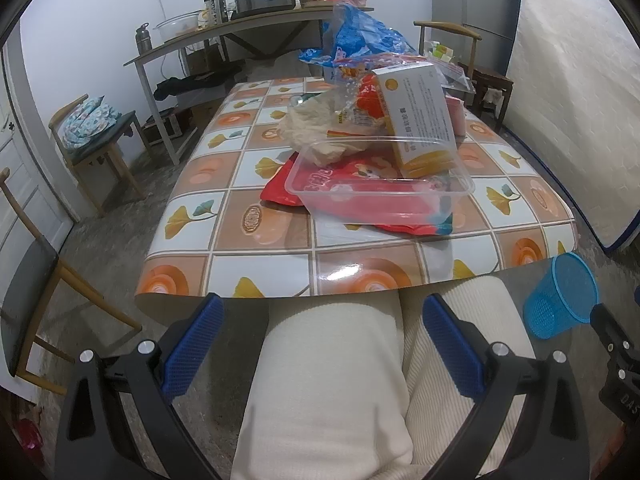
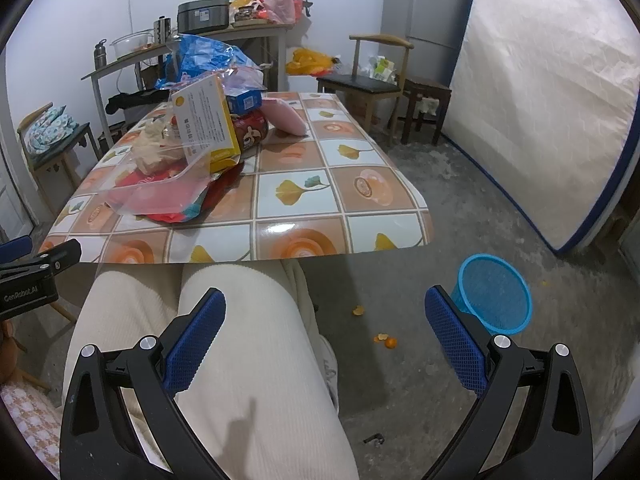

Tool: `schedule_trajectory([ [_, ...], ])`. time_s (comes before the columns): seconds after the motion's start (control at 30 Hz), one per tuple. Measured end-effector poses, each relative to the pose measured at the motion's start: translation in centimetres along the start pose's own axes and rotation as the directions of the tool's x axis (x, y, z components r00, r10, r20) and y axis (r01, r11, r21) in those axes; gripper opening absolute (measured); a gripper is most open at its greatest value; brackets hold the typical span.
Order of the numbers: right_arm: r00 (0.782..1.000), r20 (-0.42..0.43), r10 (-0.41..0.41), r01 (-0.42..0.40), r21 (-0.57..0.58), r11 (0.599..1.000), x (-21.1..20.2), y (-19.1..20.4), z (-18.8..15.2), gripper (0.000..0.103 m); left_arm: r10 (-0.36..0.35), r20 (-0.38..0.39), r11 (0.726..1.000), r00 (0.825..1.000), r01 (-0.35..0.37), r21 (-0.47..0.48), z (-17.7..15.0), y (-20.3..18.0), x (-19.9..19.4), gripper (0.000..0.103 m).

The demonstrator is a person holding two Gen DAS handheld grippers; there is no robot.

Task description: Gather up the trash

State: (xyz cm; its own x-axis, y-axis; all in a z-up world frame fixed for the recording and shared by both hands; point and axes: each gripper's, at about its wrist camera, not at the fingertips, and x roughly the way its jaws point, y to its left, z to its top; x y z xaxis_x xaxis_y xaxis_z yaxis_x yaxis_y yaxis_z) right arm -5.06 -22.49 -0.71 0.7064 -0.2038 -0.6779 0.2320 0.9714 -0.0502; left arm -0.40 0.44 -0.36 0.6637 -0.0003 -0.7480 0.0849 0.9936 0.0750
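Both grippers, left (image 1: 323, 312) and right (image 2: 326, 306), are spread wide and empty over the knees. Trash is piled mid-frame on the table (image 2: 340, 200); bin (image 2: 494, 294) at lower right. Pulling the tray (image 1: 384, 192) could topple the leaning box (image 1: 424, 116).

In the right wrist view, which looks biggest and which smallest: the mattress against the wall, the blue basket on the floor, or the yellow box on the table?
As they look in that view:
1. mattress, by far
2. blue basket and yellow box: about alike; the basket sits nearer the camera, so I won't rank them.
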Motion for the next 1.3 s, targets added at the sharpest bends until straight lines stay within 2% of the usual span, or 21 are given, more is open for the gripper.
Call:
schedule_trajectory([
  [1.3,1.0,-0.003,0.001,-0.001,0.0,1.0,-0.05,0.2,0.06,0.095,-0.005,-0.01,1.0,1.0,0.005,-0.011,0.62,0.7,0.35,0.098],
])
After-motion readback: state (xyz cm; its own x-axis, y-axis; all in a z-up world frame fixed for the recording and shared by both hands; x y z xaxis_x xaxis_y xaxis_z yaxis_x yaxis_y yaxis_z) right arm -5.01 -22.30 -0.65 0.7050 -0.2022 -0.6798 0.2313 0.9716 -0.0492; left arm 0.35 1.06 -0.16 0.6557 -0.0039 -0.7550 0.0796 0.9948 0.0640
